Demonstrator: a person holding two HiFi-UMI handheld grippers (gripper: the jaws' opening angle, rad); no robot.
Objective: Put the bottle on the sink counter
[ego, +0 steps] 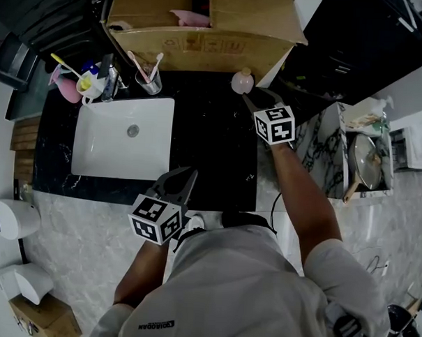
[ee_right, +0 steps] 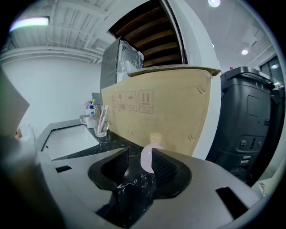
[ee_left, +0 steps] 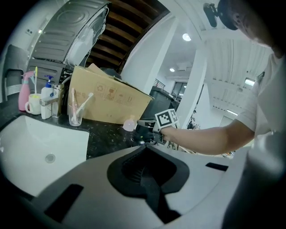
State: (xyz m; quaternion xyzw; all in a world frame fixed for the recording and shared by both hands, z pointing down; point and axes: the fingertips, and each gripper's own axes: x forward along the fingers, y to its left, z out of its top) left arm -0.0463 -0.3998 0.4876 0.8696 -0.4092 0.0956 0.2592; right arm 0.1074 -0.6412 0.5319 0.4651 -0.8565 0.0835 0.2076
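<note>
A small pale pink bottle (ego: 242,82) with a cream cap stands upright on the black marble sink counter (ego: 212,150), close to the cardboard box (ego: 203,38). In the right gripper view the bottle (ee_right: 147,156) shows in the gap of my right gripper (ee_right: 139,164), partly hidden by one jaw. My right gripper (ego: 251,100) is open, its tips just short of the bottle, and I cannot tell if they touch it. Near the counter's front edge my left gripper (ego: 185,178) hangs shut and empty. In its own view my left gripper (ee_left: 145,147) points toward the bottle (ee_left: 129,124).
A white sink (ego: 100,149) fills the counter's left half. Behind it stand a faucet (ego: 109,79), a glass with toothbrushes (ego: 148,78), a mug (ego: 89,86) and a pink spray bottle (ego: 64,88). A marble stand with a pan lid (ego: 365,160) is at the right.
</note>
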